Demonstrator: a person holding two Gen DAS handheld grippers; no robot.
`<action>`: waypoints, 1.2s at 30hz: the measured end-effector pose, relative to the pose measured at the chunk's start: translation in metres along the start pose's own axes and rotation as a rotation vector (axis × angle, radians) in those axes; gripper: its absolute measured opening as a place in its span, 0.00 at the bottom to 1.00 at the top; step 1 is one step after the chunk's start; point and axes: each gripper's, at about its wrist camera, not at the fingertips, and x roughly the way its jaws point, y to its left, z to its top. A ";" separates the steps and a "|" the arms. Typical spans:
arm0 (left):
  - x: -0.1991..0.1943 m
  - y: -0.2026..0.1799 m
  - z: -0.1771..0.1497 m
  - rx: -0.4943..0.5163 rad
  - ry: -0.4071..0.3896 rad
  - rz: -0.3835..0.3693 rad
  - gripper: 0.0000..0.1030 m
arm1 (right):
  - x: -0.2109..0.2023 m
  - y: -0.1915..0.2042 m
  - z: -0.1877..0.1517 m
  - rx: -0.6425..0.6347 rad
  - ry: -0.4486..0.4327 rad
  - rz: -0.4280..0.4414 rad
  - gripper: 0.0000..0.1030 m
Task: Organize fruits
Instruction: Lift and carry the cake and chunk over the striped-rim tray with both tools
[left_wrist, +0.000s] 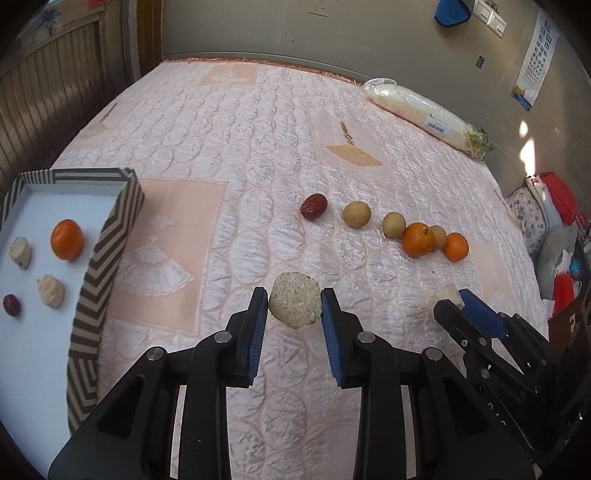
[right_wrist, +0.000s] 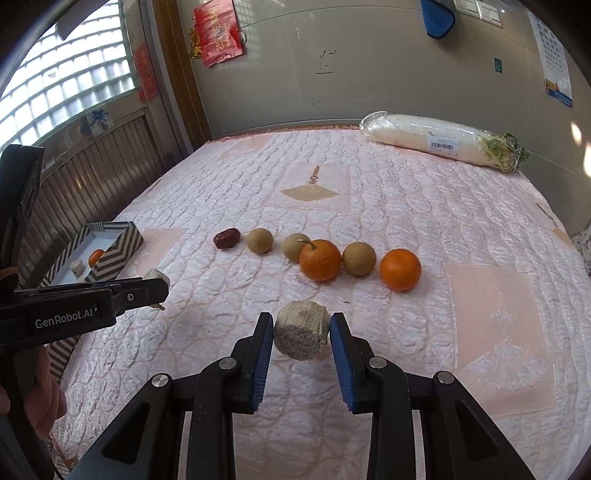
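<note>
Both claws are clamped on pale, rough cut fruit chunks: left claw, right claw. Next, I judge, each carries its chunk to the striped cardboard tray and lets go.

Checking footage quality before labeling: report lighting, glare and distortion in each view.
Left wrist: even daylight, sun patches on the right wall, strong fisheye bowing of the bedspread, dark vignetted corners. Right wrist: overexposed glass-block window, the same curvature, and the pale chunk between the fingers stays sharp.
</note>
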 end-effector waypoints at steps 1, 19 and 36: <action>-0.004 0.002 -0.002 0.000 -0.008 0.004 0.28 | -0.001 0.002 -0.001 0.004 -0.004 0.008 0.30; -0.051 0.048 -0.012 -0.008 -0.084 0.078 0.28 | -0.015 0.072 0.010 -0.106 -0.033 0.084 0.30; -0.083 0.121 -0.025 -0.086 -0.131 0.195 0.28 | -0.008 0.151 0.023 -0.239 -0.037 0.176 0.30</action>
